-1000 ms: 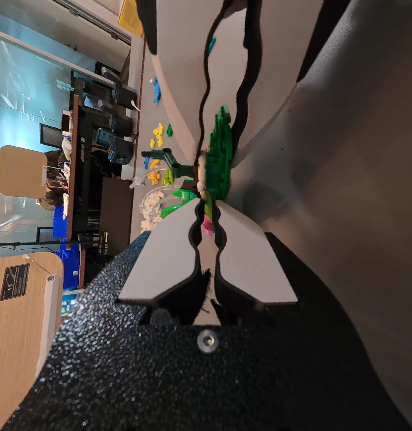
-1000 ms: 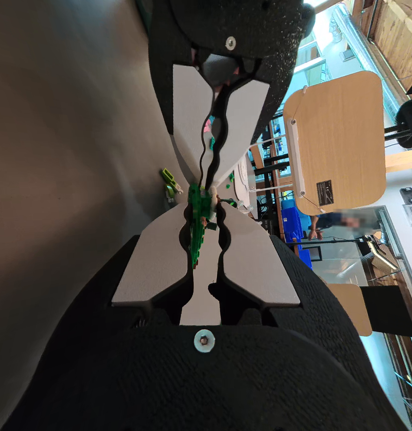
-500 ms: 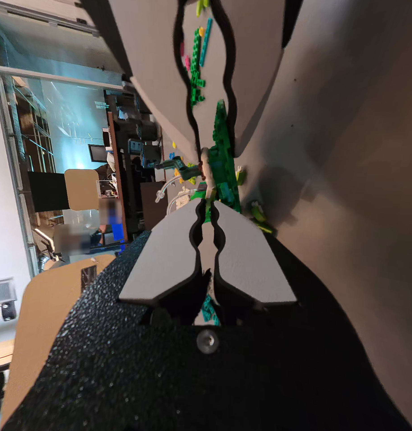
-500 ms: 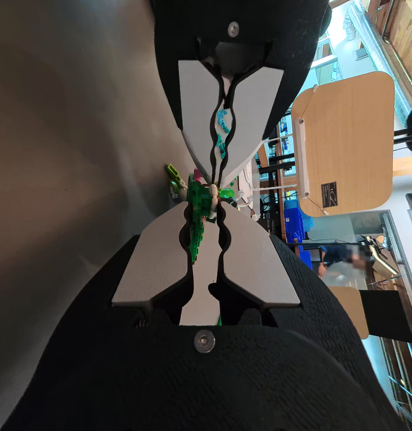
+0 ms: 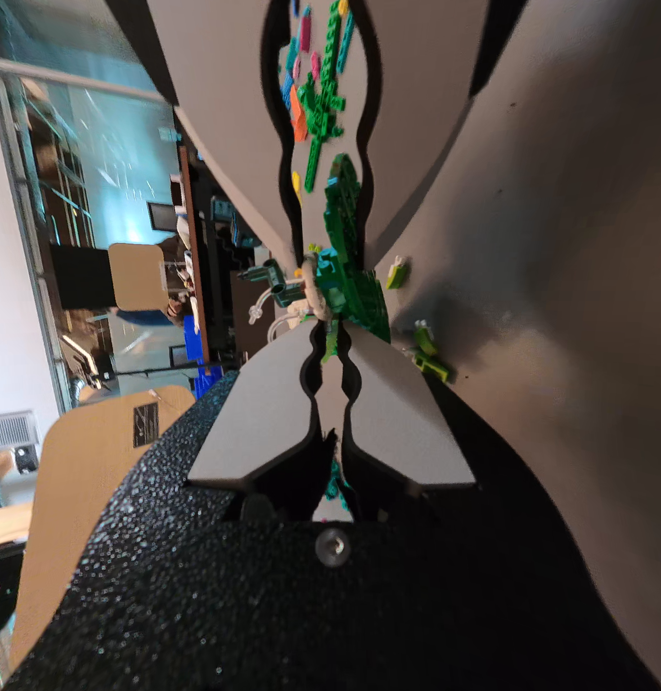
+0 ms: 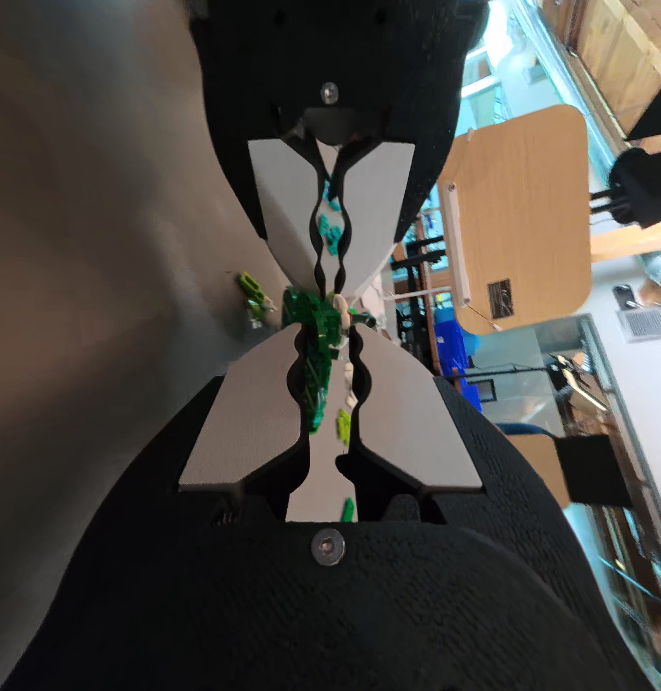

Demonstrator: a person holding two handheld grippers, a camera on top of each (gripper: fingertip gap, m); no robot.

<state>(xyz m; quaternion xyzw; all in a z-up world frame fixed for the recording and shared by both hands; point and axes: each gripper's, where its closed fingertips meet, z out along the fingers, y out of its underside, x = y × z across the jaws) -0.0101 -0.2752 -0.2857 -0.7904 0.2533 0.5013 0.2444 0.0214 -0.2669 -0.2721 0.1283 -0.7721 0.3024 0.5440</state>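
Left tongs [image 5: 331, 338] were nearly closed, fingertips pinching a thin lime-green piece [image 5: 329, 346] at the lower edge of a green brick assembly [image 5: 353, 288]. Right tongs [image 6: 327, 338] faced them from the opposite side, clenched on the same green brick assembly, whose green plate ran down between the pads along the left finger [image 6: 261, 392]; contact at the right finger could not be confirmed through motion blur. The two pairs of tongs met tip to tip, so the assembly hung between them above the grey table [image 5: 546, 261], edge-on in both wrist views. A cream ring-shaped part [image 5: 314, 288], a teal brick [image 5: 327, 261] and a dark green connector piece [image 5: 274, 282] sat on the side of the assembly facing away from the table. Two clear curved tubes [image 5: 263, 301] projected from the same side. Loose lime-green bricks [image 5: 428, 349] lay on the table just beside the assembly, one more [image 5: 396, 275] slightly apart. Farther along the table, seen between the right tongs' fingers in the left wrist view, lay a scatter of green, pink, orange and teal bricks [image 5: 319, 86]. Teal bricks [image 6: 331, 232] showed between the left tongs' fingers in the right wrist view. A wooden chair back [image 6: 516, 213] stood in the background.
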